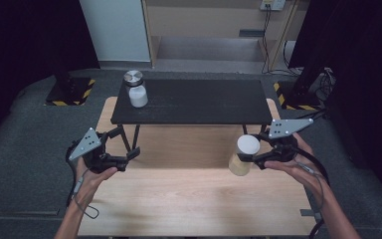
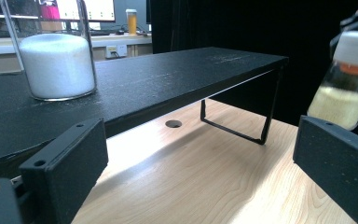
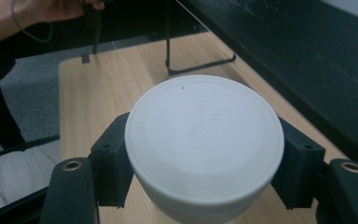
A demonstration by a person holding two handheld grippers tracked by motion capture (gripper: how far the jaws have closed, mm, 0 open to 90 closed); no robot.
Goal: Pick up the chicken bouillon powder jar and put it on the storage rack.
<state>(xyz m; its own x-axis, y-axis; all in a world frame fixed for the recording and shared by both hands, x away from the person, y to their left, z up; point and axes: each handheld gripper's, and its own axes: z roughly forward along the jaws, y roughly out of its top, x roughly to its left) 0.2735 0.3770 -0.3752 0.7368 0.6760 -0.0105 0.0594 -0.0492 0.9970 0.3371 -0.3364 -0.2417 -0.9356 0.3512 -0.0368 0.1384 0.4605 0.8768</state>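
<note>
- I am holding a jar (image 1: 242, 157) in my right gripper (image 1: 258, 158), with its jaws pressing on both sides just under the white lid (image 3: 204, 138).
- The jar is hanging over the right side of the wooden table (image 1: 194, 199), just in front of the black shelf (image 1: 194, 101), and it is tipping a little.
- The jar is looking see-through, and I am seeing pale yellow stuff in its lower part.
- In the left gripper view, the same jar is showing at the right, up off the wood.
- My left gripper (image 1: 124, 158) is hanging over the left side of the table with its jaws spread wide and nothing between them.
- It is sitting just in front of the shelf, near the shelf's left legs.
- A second jar (image 1: 137, 93) is standing upright on the back left corner of the shelf.
- It is holding white powder, and a round silver lid (image 1: 133, 77) is lying just behind it.
- I cannot tell if that lid is touching the jar.
- Thin black metal legs (image 2: 242, 126) are holding the shelf up on the table.
</note>
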